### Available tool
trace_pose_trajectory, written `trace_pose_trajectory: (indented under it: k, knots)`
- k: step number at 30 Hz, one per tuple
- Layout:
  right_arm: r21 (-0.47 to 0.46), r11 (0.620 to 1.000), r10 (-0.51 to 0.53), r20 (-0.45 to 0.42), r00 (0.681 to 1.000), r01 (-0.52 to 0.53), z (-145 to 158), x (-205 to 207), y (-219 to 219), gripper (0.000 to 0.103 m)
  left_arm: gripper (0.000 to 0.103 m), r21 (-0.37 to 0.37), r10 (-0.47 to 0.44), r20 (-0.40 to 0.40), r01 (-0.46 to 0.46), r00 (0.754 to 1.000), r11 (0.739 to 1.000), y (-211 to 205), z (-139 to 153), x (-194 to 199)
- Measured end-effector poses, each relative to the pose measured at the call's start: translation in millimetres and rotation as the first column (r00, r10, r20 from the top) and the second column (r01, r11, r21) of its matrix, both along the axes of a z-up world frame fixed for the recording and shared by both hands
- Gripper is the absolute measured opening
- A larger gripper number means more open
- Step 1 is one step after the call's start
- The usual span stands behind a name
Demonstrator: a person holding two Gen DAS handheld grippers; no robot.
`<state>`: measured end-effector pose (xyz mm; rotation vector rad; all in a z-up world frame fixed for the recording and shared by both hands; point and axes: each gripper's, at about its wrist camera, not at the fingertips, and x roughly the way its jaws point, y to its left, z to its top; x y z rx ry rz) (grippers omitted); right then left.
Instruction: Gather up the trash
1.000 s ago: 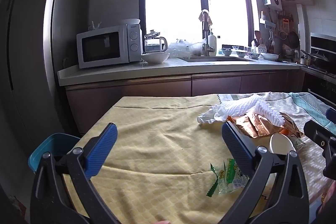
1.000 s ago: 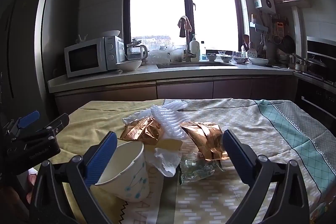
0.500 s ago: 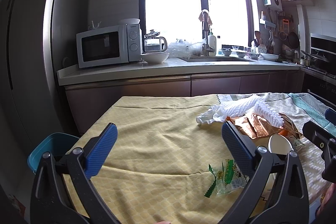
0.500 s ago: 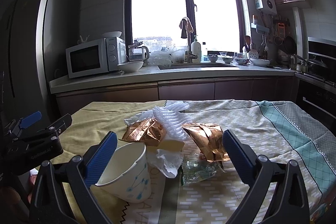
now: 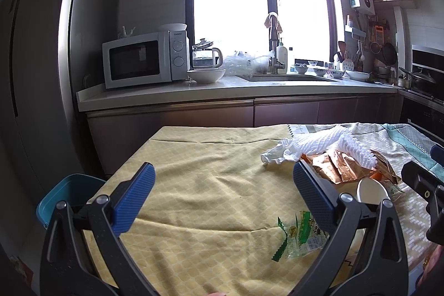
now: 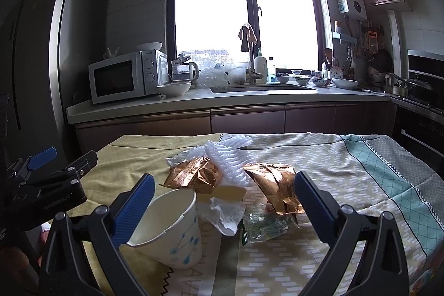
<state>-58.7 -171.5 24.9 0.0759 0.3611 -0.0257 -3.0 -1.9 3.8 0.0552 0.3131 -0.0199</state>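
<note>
Left gripper (image 5: 223,186): fingers spread wide, nothing between them; held above the yellow half of the tabletop, near its front edge.
Right gripper (image 6: 223,194): fingers spread wide, empty; held above the front edge of the tabletop, facing the trash pile.
Tabletop (image 5: 194,171): covered with a yellow cloth on the left and a patterned cloth (image 6: 360,174) with teal bands on the right.
Paper cup (image 6: 169,229): white with a light blue print, tilted with its mouth towards the right gripper, near the front edge; its rim sits just beside that gripper's left finger.
Green wrapper (image 5: 298,236): clear and green snack packet, flat on the yellow cloth near the front edge, partly behind the left gripper's right finger.
Copper foil bags: one crumpled (image 6: 194,176) behind the cup, one (image 6: 277,189) to its right, both mid-tabletop.
White foam netting (image 6: 227,160): lies across and between the two foil bags.
Crumpled tissue (image 6: 224,215): white, just beside the cup, touching a clear wrapper (image 6: 263,225) on its right.
Blue bin (image 5: 65,199): off the left edge of the tabletop, lower down, seemingly on the floor.
Background: microwave (image 5: 144,58), glass kettle (image 5: 205,57) and sink on the far kitchen counter under the window.
</note>
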Motion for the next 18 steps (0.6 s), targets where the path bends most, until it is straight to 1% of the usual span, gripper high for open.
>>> trace_pose_trajectory:
  k: [18]
  knots:
    - [0.005,1.0,0.001,0.002,1.0,-0.001,-0.4,-0.1,3.0,0.097,0.098,-0.004,0.006,-0.002,-0.006,1.0,1.0,2.4,-2.0,0.9]
